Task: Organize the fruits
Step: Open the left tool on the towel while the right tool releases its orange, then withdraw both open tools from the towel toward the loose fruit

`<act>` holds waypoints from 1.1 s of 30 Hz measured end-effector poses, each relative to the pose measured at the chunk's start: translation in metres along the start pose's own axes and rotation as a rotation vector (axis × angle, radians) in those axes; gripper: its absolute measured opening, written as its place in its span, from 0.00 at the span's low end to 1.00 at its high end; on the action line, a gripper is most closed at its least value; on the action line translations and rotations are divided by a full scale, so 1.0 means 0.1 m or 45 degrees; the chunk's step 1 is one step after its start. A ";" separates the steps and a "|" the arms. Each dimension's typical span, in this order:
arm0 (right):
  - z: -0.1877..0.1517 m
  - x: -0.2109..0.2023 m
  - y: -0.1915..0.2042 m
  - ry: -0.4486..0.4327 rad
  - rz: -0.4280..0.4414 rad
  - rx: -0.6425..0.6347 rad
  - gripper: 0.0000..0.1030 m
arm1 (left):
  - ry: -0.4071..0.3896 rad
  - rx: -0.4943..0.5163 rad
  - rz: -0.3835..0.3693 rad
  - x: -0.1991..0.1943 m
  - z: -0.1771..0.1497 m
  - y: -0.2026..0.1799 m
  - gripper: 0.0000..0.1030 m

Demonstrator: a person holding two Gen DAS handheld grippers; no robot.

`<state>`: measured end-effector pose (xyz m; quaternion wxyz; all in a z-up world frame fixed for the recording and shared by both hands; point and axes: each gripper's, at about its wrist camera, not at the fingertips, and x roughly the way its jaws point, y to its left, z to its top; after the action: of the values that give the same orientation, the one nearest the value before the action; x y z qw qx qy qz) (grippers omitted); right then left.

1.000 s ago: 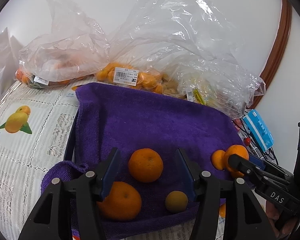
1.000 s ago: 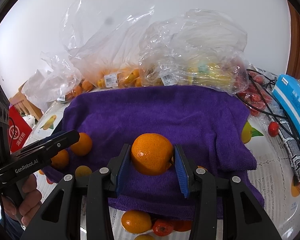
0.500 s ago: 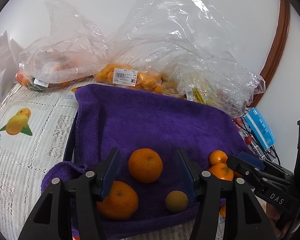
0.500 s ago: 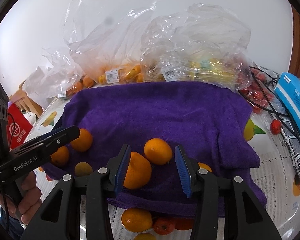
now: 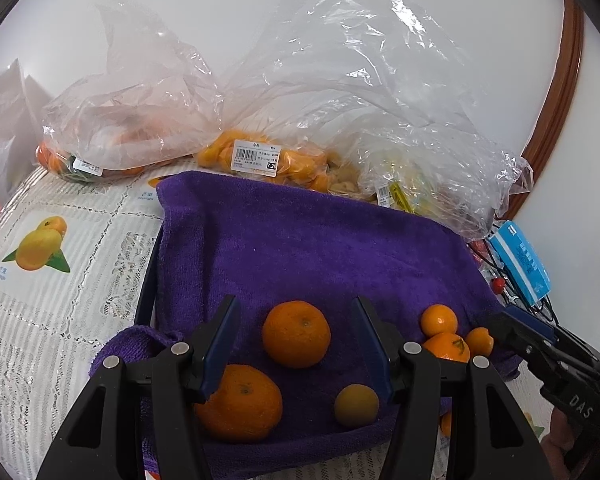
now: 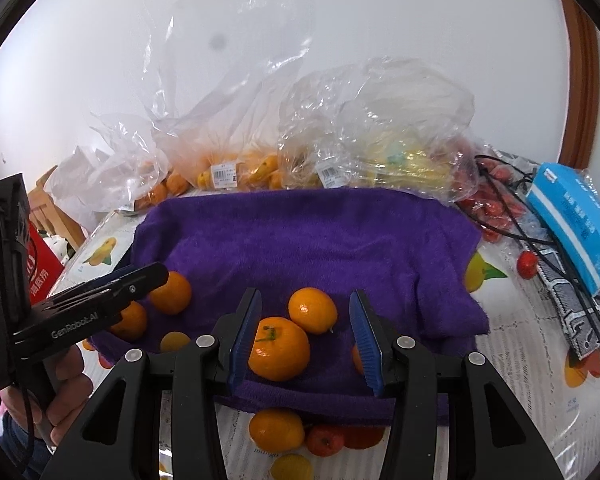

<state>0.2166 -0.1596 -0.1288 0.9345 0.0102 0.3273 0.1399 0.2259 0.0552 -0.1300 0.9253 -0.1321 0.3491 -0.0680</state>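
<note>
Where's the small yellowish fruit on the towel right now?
Left wrist view: the yellowish fruit lies near the purple towel front edge, below-right of the middle orange.

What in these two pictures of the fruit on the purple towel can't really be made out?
- Left wrist view: the large orange is partly hidden by the left gripper finger.
- Right wrist view: an orange fruit shows only as a sliver behind the right gripper finger.
- Both views: fruit inside the plastic bags is blurred by crinkled film; the price label print is too small.
- What lies under the purple towel is covered.

Five oranges (image 5: pixel 296 334) on one purple towel (image 5: pixel 300 248).
</note>
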 end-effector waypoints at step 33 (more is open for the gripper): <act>-0.83 -0.22 -0.19 0.177 -0.162 0.085 0.46 | -0.011 0.007 -0.010 -0.05 -0.01 -0.08 0.54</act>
<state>0.1539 -0.1895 -0.1832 0.9156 0.0106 0.3959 0.0696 0.2212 0.0487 -0.1249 0.9269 -0.1312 0.3443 -0.0721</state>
